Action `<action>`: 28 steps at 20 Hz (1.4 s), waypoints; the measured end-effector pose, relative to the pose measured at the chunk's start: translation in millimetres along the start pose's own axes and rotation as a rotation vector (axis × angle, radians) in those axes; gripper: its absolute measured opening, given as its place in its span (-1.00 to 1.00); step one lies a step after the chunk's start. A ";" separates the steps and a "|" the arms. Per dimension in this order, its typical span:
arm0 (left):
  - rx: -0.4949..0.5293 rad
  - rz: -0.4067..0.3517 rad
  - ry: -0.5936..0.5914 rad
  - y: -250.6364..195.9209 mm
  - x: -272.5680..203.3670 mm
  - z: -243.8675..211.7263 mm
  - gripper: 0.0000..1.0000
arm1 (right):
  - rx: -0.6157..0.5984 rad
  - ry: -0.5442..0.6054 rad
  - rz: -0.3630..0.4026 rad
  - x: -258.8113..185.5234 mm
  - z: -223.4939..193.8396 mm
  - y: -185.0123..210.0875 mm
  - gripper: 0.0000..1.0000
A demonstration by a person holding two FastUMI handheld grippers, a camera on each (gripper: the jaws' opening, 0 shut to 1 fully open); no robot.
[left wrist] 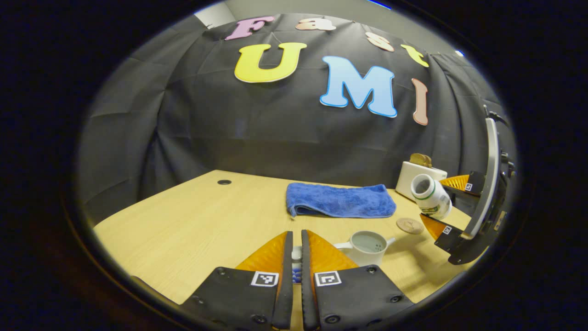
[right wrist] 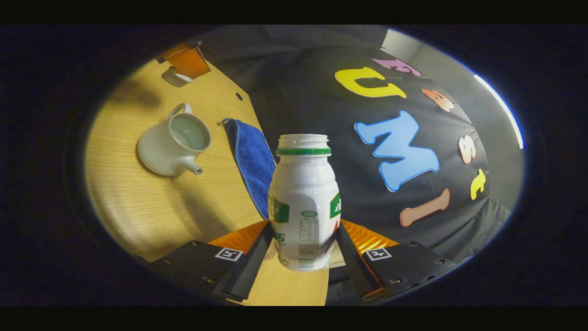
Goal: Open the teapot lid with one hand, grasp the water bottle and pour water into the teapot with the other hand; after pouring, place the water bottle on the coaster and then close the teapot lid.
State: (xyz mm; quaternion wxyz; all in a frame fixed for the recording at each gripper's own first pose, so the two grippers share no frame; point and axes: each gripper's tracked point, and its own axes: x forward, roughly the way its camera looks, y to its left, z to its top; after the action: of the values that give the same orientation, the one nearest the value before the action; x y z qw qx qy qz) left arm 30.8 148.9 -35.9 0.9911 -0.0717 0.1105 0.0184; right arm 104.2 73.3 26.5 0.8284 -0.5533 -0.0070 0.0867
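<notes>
- Wooden table (left wrist: 193, 220) carries the task items in front of the black cloth wall.
- Teapot (left wrist: 366, 247): white, lid off, opening exposed. In the left gripper view it stands just beyond the left gripper's fingertips, slightly to their right. In the right gripper view the teapot (right wrist: 172, 146) rests on the table with its spout pointing toward the blue towel (right wrist: 251, 161).
- Left gripper (left wrist: 296, 250): jaws narrow, fingers nearly together. A small white object with a blue part sits between them; it is largely hidden, so whether it is the teapot lid cannot be told, nor whether both fingers press on it.
- Right gripper (right wrist: 303, 239): both fingers press against the lower sides of the water bottle (right wrist: 304, 202).
- Water bottle: white body, green neck ring, uncapped. In the left gripper view the water bottle (left wrist: 429, 196) is tilted, mouth turned toward the camera, held above the table to the right of the teapot.
- Coaster (left wrist: 410, 225): round, brown, flat on the table between the teapot and the held bottle, with nothing on it.
- Blue towel (left wrist: 340, 201): folded, behind the teapot.
- White box (left wrist: 411, 177): at the table's far right, behind the bottle.
</notes>
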 end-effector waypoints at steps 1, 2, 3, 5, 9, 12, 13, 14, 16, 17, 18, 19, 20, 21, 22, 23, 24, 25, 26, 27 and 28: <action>0.003 -0.006 0.000 4.4 -1.9 -0.2 -0.63 | 0.021 0.006 -0.002 -1.6 -4.6 -2.3 0.63; 0.006 -0.013 0.000 2.3 0.4 -5.3 -0.70 | 0.040 0.014 -0.004 -2.1 -10.0 -4.0 0.63; 0.009 -0.022 0.000 0.6 2.2 -8.5 -0.70 | 0.055 0.021 -0.010 -3.7 -15.3 -6.4 0.63; 0.019 -0.038 -0.005 -8.1 13.8 -6.1 -0.70 | 0.085 0.037 -0.016 -5.3 -25.9 -10.0 0.63; 0.037 -0.057 -0.019 -13.5 21.1 0.7 -0.70 | 0.158 0.062 -0.008 -7.3 -43.3 -12.3 0.63; 0.039 -0.078 -0.023 -26.5 23.3 5.0 -0.70 | 0.209 0.077 -0.010 -8.2 -50.6 -14.5 0.63; 0.041 -0.086 -0.021 -30.8 25.7 5.1 -0.70 | 0.228 0.080 -0.007 -7.7 -54.1 -13.6 0.63; 0.047 -0.095 -0.022 -35.1 26.6 2.5 -0.63 | 0.248 0.083 -0.004 -7.9 -57.1 -13.1 0.63; 0.062 -0.108 -0.023 -40.8 28.8 0.4 -0.63 | 0.281 0.088 0.001 -9.5 -59.7 -13.7 0.63; 0.067 -0.113 -0.021 -43.0 30.8 -0.1 -0.63 | 0.290 0.089 0.000 -9.6 -61.0 -14.6 0.63; 0.071 -0.120 -0.020 -45.0 31.2 -1.1 -0.63 | 0.294 0.088 -0.006 -10.7 -61.4 -16.3 0.63; 0.075 -0.126 -0.019 -47.7 32.2 -1.6 -0.63 | 0.299 0.088 -0.011 -9.7 -61.7 -20.1 0.63; 0.080 -0.128 -0.019 -50.4 34.2 -2.8 -0.63 | 0.304 0.085 -0.014 -8.7 -61.7 -23.0 0.63; 0.086 -0.130 -0.016 -52.6 35.6 -4.2 -0.63 | 0.312 0.084 -0.017 -6.9 -62.5 -24.9 0.63; 0.089 -0.132 -0.011 -54.7 37.1 -5.6 -0.64 | 0.322 0.082 -0.017 -6.7 -63.3 -25.6 0.63; 0.096 -0.130 -0.013 -56.0 37.6 -5.2 -0.63 | 0.335 0.082 -0.014 -7.0 -63.7 -24.9 0.63; 0.107 -0.128 -0.018 -56.6 38.1 -4.4 -0.71 | 0.352 0.082 -0.008 -7.2 -65.1 -23.6 0.63; 0.117 -0.128 -0.017 -58.3 39.3 -3.3 -0.71 | 0.369 0.082 -0.004 -6.8 -66.0 -23.4 0.63; 0.127 -0.128 -0.017 -59.2 39.2 -5.8 -0.71 | 0.381 0.085 -0.001 -6.5 -66.8 -24.5 0.63; 0.135 -0.131 -0.020 -61.1 38.8 -5.9 -0.71 | 0.388 0.087 -0.001 -5.2 -67.5 -25.1 0.63; 0.139 -0.139 -0.019 -63.1 39.2 -6.4 -0.78 | 0.393 0.088 -0.002 -6.2 -68.2 -24.8 0.63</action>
State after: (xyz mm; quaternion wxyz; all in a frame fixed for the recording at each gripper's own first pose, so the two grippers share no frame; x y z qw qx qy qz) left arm 70.9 86.3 -42.0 0.9936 -0.0103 0.0969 -0.0574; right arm 108.8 0.7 23.3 0.9200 -0.3843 0.0456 0.0613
